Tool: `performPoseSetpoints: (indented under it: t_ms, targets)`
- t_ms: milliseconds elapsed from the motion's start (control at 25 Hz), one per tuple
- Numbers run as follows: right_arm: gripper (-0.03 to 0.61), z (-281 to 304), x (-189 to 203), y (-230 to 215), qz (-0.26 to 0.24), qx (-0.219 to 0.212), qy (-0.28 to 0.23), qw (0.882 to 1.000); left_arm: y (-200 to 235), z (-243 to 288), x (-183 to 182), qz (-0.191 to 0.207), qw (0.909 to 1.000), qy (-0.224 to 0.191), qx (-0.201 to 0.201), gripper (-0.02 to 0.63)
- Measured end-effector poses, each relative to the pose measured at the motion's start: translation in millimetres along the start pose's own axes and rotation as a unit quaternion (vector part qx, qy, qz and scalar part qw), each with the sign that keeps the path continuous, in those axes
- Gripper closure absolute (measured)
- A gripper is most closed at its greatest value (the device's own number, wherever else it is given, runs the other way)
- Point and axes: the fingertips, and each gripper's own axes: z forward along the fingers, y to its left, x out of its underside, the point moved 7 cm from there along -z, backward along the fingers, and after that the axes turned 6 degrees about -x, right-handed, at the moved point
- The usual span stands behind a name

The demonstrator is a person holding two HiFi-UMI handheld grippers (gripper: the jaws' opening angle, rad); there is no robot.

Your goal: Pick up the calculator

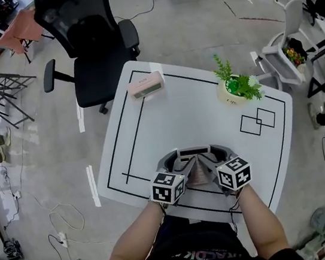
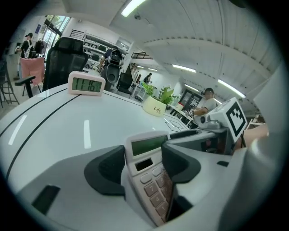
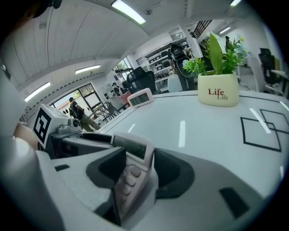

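The calculator (image 1: 198,174) lies at the near edge of the white bench (image 1: 178,112), right in front of you, and both tools have it between their jaws. Your left tool (image 2: 143,163) comes in from the left. Its jaws stand fairly wide, with the pads set against the calculator's two sides, and the right pad covers part of the keypad. Your right tool (image 3: 134,168) comes in from the right and is closed on the same body. Its left pad overlaps the keys and its right pad sits against the edge. In both gripper views the display end fills the gap from pad to pad.

The calculator's screen is blank, and its key markings are too blurred to read. The cream plant pot (image 3: 217,92) at the far right reads "Life" twice. The pink clock (image 1: 146,85) at the far left shows lit digits, roughly 11:16, though they aren't sharp.
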Motion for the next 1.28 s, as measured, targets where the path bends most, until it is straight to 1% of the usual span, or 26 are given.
performPoseSetpoints:
  t_ms: [80,160,280,360,400,520,600,760,880,1000,1160,1280]
  targets:
    - [0.385,-1.3,-0.7,-0.2,0.001,-0.004,-0.004,1.0,3.5,-1.6,-1.5,-0.008,0.9999,-0.002,-0.008,0.398]
    - [0.391,-3.1,-1.1,-0.2,0.003,-0.009,-0.012,1.0,5.8,-3.5,-2.4,-0.026,0.9996,-0.007,-0.008,0.437]
    - [0.4,-5.8,-1.0,-1.0,0.022,-0.02,-0.033,0.999,7.6,-7.1,-1.4,-0.061,0.998,-0.015,0.003,0.46]
    - [0.416,-9.3,-1.1,-1.4,0.037,-0.029,-0.049,0.998,5.5,-10.8,-0.4,-0.067,0.9976,-0.017,0.01,0.467]
    - [0.419,-11.6,-1.0,-0.7,0.037,-0.033,-0.053,0.997,3.6,-13.0,0.1,-0.067,0.9975,-0.018,0.012,0.471]
    - [0.422,-17.9,-1.7,4.3,0.019,-0.045,-0.06,0.997,-0.1,-20.8,0.2,-0.069,0.9971,-0.024,0.019,0.474]
    - [0.423,-22.0,-3.9,7.7,0.004,-0.057,-0.066,0.996,-2.2,-26.7,-1.9,-0.066,0.997,-0.032,0.024,0.477]
    - [0.425,-36.7,-9.2,15.2,-0.02,-0.071,-0.081,0.994,-15.1,-39.9,-9.6,-0.039,0.9979,-0.047,0.022,0.479]
    - [0.426,-53.8,-13.6,23.0,-0.038,-0.076,-0.098,0.992,-31.5,-52.7,-15.5,-0.025,0.9975,-0.066,0.012,0.479]
    - [0.426,-75.6,-19.0,32.8,-0.063,-0.081,-0.11,0.989,-51.4,-68.0,-19.7,-0.02,0.9961,-0.086,0.004,0.479]
    - [0.426,-108.4,-23.6,48.6,-0.094,-0.091,-0.125,0.984,-82.4,-92.9,-22.7,-0.012,0.993,-0.117,-0.012,0.48]
    - [0.428,-131.1,-23.9,63.7,-0.11,-0.108,-0.136,0.979,-106.0,-116.1,-22.5,0.002,0.9892,-0.142,-0.034,0.479]
